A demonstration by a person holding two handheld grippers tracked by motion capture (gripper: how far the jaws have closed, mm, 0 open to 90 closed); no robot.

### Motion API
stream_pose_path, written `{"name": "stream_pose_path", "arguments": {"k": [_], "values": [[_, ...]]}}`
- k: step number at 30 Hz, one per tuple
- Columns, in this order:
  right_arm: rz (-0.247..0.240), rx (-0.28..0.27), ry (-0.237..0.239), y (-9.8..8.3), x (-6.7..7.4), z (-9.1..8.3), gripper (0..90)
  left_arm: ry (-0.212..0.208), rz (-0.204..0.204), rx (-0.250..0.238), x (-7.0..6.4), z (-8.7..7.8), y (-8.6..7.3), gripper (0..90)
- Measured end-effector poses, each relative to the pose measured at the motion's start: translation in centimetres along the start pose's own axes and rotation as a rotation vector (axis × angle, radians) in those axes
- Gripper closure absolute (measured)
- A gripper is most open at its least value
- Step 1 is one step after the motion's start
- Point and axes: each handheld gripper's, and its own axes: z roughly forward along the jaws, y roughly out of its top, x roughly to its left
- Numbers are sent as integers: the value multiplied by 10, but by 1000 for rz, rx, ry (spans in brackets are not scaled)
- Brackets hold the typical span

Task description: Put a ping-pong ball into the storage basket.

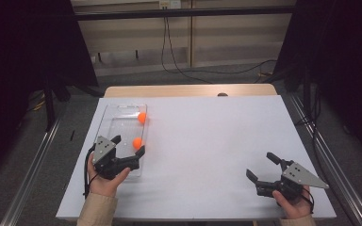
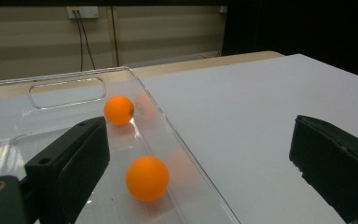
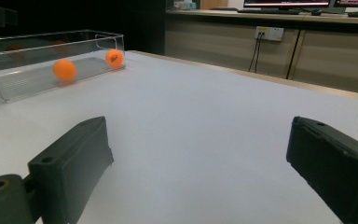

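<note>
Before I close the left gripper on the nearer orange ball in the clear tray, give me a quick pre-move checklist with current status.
1. Left gripper open: ok, jaws spread wide.
2. Nearer orange ball between the jaws: not ok; it sits beside the left jaw, and the right jaw stands outside the tray's side wall.
3. Farther orange ball clear of the grasp: ok, it lies deeper in the clear tray.
4. Nearer ball at rest: cannot tell from one moment.
5. Tray wall in the closing path: not ok, the wall runs between the jaws.
6. Right gripper out of the way: ok, open, across the table.
</note>
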Motion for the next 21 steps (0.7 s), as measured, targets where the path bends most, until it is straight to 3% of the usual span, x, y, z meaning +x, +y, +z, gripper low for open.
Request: {"name": "stream_pose_path", "arguments": {"k": [10,21], "values": [[0,1,0,0,0,0,55,-8,28,-9,-6,-5,-9,45],[-2,3,1,0,1,0,55,-5,14,-29,-7,-11,-19,45]]}}
